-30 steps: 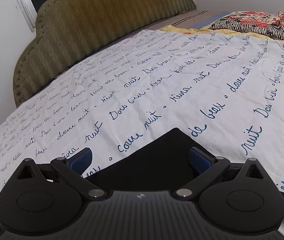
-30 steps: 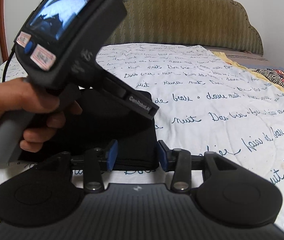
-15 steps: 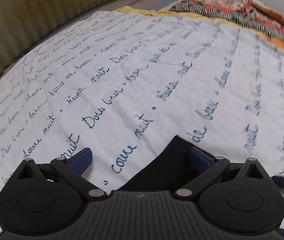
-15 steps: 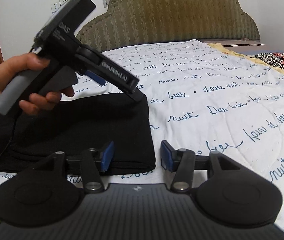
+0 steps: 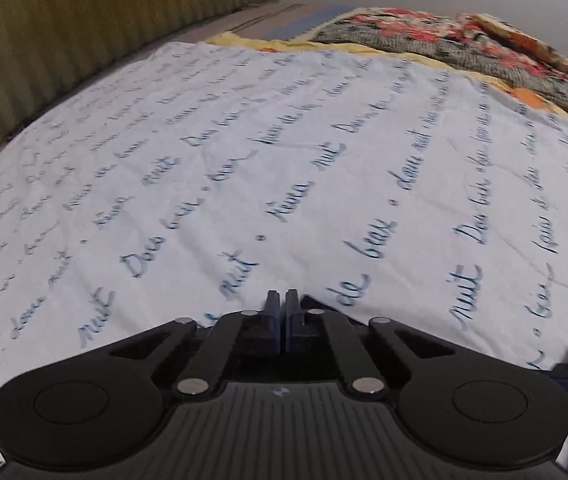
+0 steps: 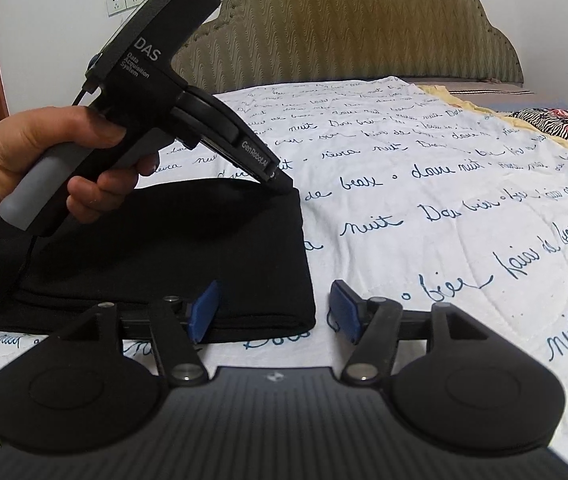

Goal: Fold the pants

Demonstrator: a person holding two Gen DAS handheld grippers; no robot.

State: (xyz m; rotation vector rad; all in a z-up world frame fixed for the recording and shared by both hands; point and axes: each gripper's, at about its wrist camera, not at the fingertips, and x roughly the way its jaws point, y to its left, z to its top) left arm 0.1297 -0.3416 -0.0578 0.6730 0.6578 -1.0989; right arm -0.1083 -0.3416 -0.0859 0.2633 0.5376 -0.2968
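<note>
I see the pants point(image 6: 188, 248) as matt black cloth, soft and light-absorbing. The bedsheet point(image 6: 443, 208) is white quilted cotton-like fabric, slightly puckered. The headboard point(image 6: 347, 28) looks like ribbed olive upholstery. My right gripper point(image 6: 274, 310) is matt black ribbed plastic with shiny metal pins and blue rubbery pads point(image 6: 204, 310).

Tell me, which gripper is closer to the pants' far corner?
Left. The left gripper sits shut at that corner of the black pants; the right gripper, jaws just opening, straddles their near corner.
</note>
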